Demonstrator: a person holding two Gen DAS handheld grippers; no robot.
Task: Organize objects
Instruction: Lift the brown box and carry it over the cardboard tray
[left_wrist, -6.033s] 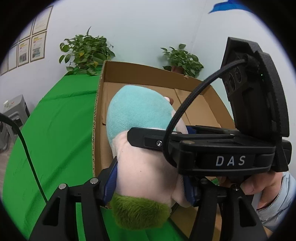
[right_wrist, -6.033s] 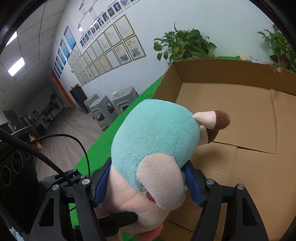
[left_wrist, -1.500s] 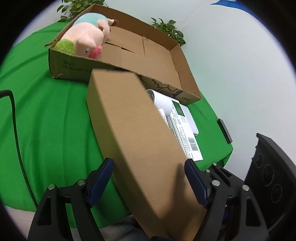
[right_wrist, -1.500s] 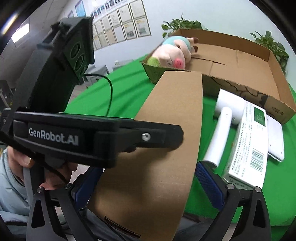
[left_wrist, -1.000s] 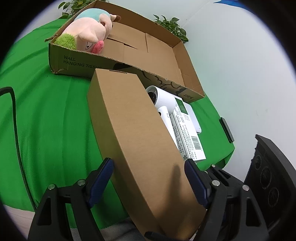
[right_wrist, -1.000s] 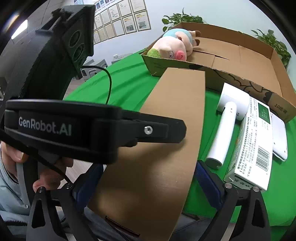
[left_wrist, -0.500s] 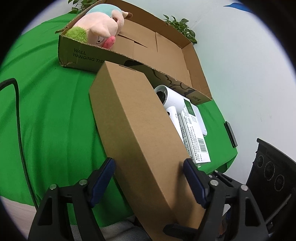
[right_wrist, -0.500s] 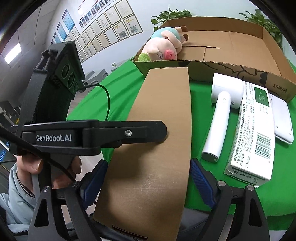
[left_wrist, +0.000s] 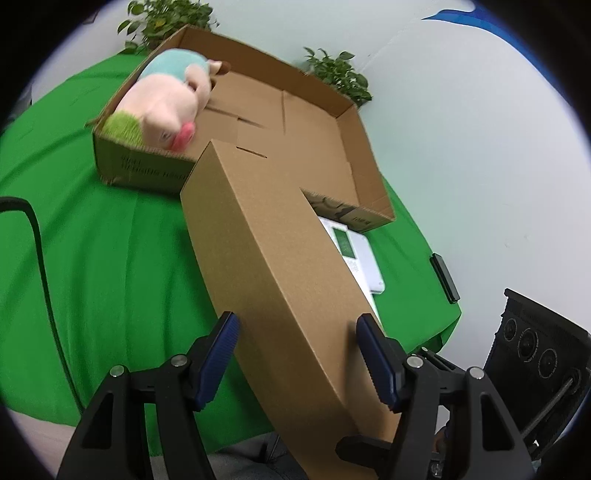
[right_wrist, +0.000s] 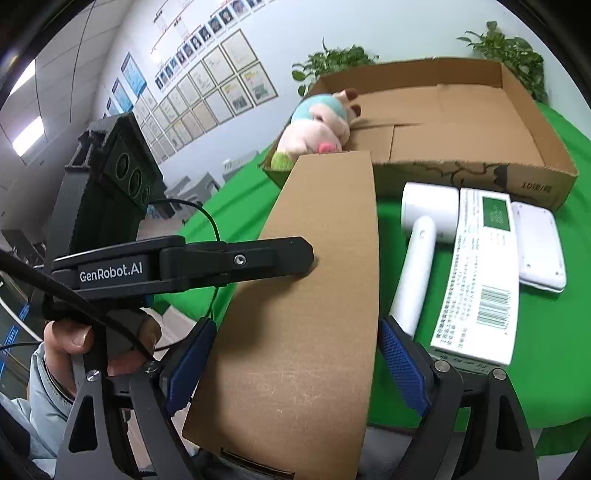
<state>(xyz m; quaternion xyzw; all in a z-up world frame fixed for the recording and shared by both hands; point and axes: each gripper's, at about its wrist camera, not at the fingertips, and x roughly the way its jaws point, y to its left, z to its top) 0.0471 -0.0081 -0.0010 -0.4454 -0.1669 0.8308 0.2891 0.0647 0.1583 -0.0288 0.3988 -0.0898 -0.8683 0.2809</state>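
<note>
A long brown cardboard box (left_wrist: 273, 258) is held lifted off the green table, its far end over the near wall of the open cardboard tray (left_wrist: 347, 133). My left gripper (left_wrist: 299, 354) and my right gripper (right_wrist: 291, 365) are both shut on the long box (right_wrist: 317, 280) at its near end, blue pads pressed to its sides. A pink and teal plush pig (left_wrist: 166, 103) lies in the tray's left corner, also in the right wrist view (right_wrist: 317, 125).
On the green cloth to the right of the long box lie a white hair dryer (right_wrist: 417, 251), a white and green carton (right_wrist: 480, 273) and a white flat device (right_wrist: 539, 243). Potted plants (right_wrist: 332, 62) stand behind the tray (right_wrist: 480, 110). A black object (left_wrist: 445, 273) lies near the table's right edge.
The long box has risen and moved forward toward the tray; its far end now overlaps the tray's near wall. Both grippers stay shut on it.
</note>
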